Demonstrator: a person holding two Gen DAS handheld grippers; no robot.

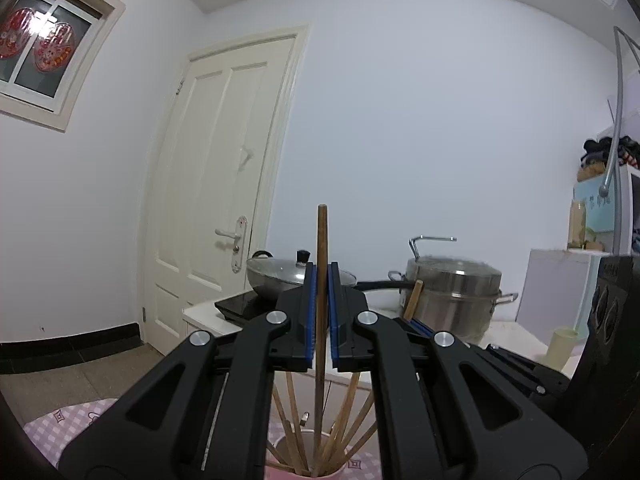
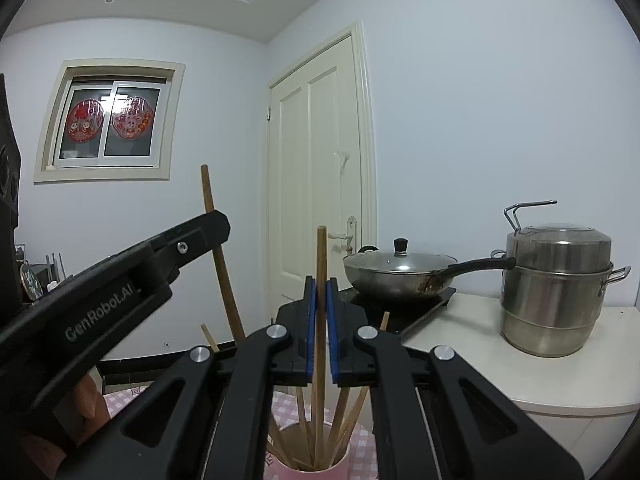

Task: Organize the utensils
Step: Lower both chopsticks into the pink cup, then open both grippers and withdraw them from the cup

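Observation:
In the left wrist view my left gripper point(image 1: 322, 276) is shut on a dark wooden chopstick point(image 1: 322, 240) that stands upright, its lower end down in a pink cup point(image 1: 280, 462) holding several chopsticks. In the right wrist view my right gripper point(image 2: 321, 284) is shut on a lighter wooden chopstick point(image 2: 321, 256), also upright over the same pink cup point(image 2: 340, 466). The left gripper point(image 2: 216, 220) shows at the left of the right wrist view with its chopstick point(image 2: 208, 192) tilted. The right gripper's chopstick tip point(image 1: 414, 300) shows in the left wrist view.
A lidded wok point(image 2: 400, 270) sits on a black induction cooker point(image 2: 416, 306) on a white counter point(image 2: 560, 360). A steel steamer pot point(image 2: 556, 280) stands at the right. A pink checked cloth point(image 1: 60, 424) lies under the cup. A door point(image 2: 320, 180) is behind.

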